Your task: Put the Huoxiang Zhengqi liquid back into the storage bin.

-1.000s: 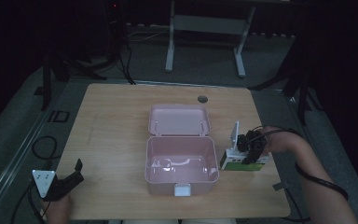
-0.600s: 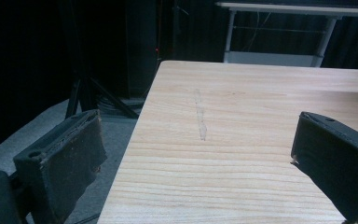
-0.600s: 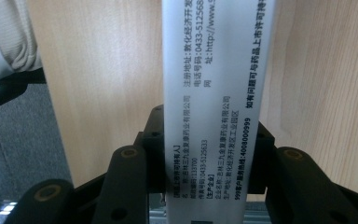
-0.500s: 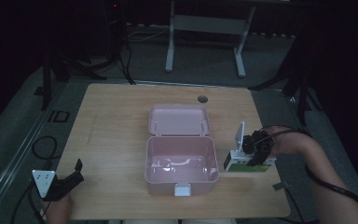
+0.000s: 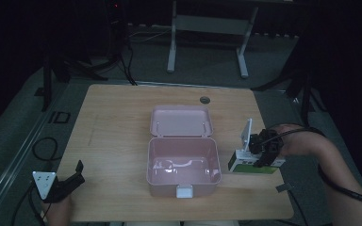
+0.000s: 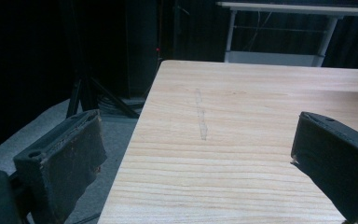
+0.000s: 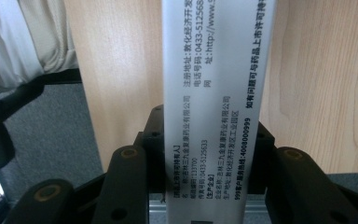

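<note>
An open pink lunch box sits mid-table, its lid laid flat behind it; I see nothing in the tub. Just right of the tub, my right gripper is shut on a white-and-green medicine box, low over the table. In the right gripper view the medicine box, white with black printed text, runs up between the jaws of the right gripper. My left gripper is at the table's near-left corner. It stands open, with bare wood between the pads of the left gripper.
The wooden table has a round cable hole near its far edge. A small grey tab lies by the right edge. Cables lie on the floor at left, and a metal stand is behind the table.
My right gripper has shifted slightly to the right with the medicine box, away from the pink tub. The left gripper has stayed put.
</note>
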`<control>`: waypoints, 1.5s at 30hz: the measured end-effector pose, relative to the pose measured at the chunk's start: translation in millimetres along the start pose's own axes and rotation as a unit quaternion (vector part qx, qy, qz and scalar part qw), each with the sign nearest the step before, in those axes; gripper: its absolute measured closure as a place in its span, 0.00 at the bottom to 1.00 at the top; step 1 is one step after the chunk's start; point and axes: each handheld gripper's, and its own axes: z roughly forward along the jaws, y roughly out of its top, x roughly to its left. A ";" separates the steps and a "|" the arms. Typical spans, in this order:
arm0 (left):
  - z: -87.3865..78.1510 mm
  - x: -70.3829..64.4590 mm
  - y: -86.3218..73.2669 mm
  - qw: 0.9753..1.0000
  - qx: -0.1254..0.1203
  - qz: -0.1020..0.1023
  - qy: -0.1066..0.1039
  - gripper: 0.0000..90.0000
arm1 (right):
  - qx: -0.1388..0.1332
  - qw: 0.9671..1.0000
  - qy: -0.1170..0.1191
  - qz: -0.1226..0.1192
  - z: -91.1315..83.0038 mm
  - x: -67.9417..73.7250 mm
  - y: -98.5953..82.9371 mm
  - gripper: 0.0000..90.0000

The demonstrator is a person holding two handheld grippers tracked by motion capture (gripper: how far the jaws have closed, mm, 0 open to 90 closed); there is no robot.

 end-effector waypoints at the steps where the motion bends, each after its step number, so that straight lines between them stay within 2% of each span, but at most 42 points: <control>1: 0.0 0.0 0.0 1.000 0.000 0.000 0.000 0.03 | 0.000 1.000 0.001 0.003 -1.4 0.4 0.5 0.69; 7: 0.0 0.2 0.0 1.000 0.000 -0.001 0.000 0.03 | 0.000 1.000 -0.001 0.014 -14.2 3.1 4.0 0.69; 25: -0.1 0.2 0.1 1.000 0.000 -0.001 0.000 0.03 | -0.009 1.000 -0.010 0.015 -48.5 6.6 16.1 0.69; 36: -0.4 0.7 0.1 1.000 -0.001 -0.004 -0.001 0.03 | -0.010 1.000 -0.012 0.010 -64.1 9.4 36.9 0.69; 45: -0.5 0.9 0.1 1.000 -0.001 -0.005 -0.001 0.03 | -0.011 1.000 -0.005 -0.004 -68.5 9.5 67.1 0.69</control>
